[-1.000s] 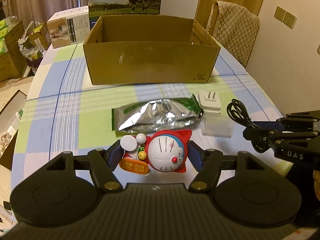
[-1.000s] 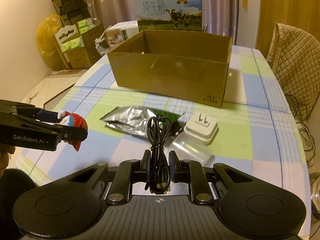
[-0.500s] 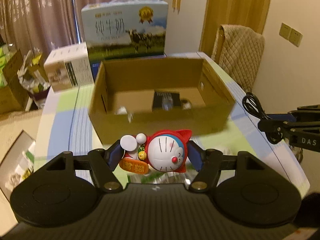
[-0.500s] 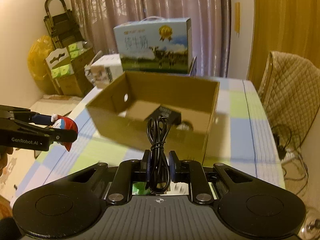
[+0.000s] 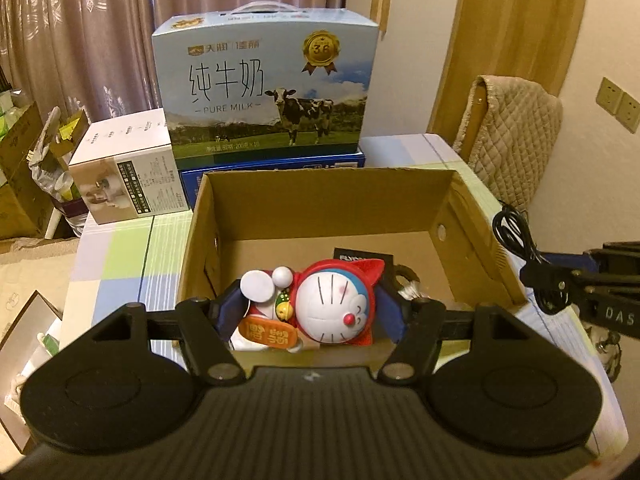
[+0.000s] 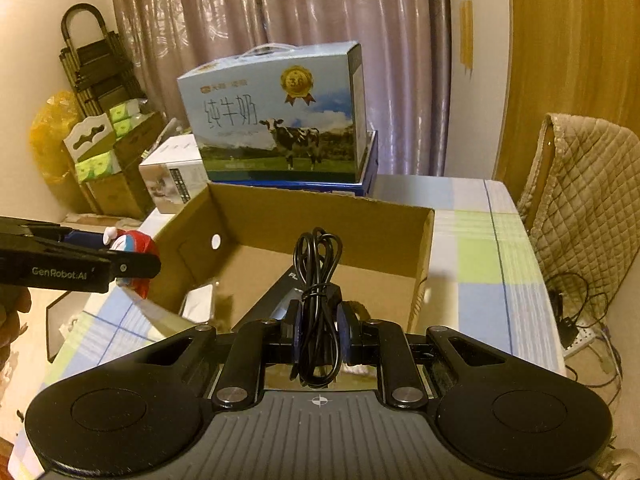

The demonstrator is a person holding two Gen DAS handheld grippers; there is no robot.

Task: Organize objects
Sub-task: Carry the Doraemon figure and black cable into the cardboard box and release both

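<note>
My left gripper (image 5: pixel 308 304) is shut on a red and white cat figure (image 5: pixel 320 304), held above the near part of the open cardboard box (image 5: pixel 320 184). From the right wrist view, the same figure (image 6: pixel 132 246) hangs just outside the box's left wall (image 6: pixel 188 240). A coiled black cable (image 6: pixel 318 300) is pinched in my right gripper (image 6: pixel 318 332), above the box's near edge. In the left wrist view the cable (image 5: pixel 516 236) hangs past the box's right wall. Inside the box lies a flat black item (image 5: pixel 362 254).
A pure-milk carton (image 5: pixel 264 80) stands on a blue box behind the cardboard box, with a white product box (image 5: pixel 124 172) to its left. A quilted chair (image 5: pixel 512 144) stands at the right. The checked tablecloth (image 6: pixel 480 248) shows around the box. Cartons and a folded trolley (image 6: pixel 96 64) stand on the left.
Both grippers have moved forward and up, from over the foil packet and plug on the table to above the box. The figure and the cable stayed gripped.
</note>
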